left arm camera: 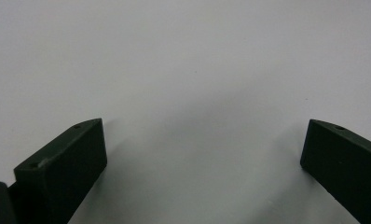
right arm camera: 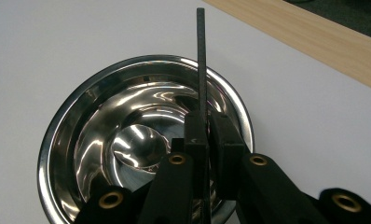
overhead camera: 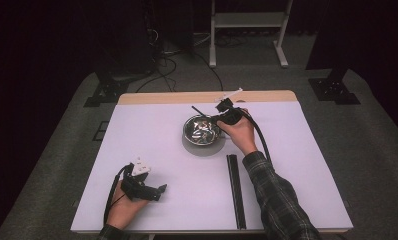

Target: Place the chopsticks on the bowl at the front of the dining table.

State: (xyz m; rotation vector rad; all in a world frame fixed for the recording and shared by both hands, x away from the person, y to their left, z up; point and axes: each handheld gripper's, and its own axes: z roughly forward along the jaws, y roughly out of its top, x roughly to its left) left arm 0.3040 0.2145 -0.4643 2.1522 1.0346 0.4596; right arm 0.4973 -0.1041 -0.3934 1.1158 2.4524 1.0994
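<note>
A shiny steel bowl [overhead camera: 189, 131] stands in the middle of the white table [overhead camera: 137, 135]. Just right of it and partly over it, my right gripper [overhead camera: 221, 118] is shut on a thin black stick [overhead camera: 196, 110] that pokes out to the upper left over the bowl. In the right gripper view the jaws [right arm camera: 207, 123] pinch the stick [right arm camera: 201, 56] above the bowl [right arm camera: 58, 140], whose inside looks empty. My left gripper [overhead camera: 158, 192] rests low at the front left, held in a hand. Its fingers [left arm camera: 67, 163] stand wide apart over bare table, open with nothing between them.
A long black bar [overhead camera: 235, 190] lies on the table in front of the bowl, running toward the front edge. A wooden strip [overhead camera: 162, 98] borders the table's far side. Beyond it stand a white frame [overhead camera: 247, 30] and cables on the floor.
</note>
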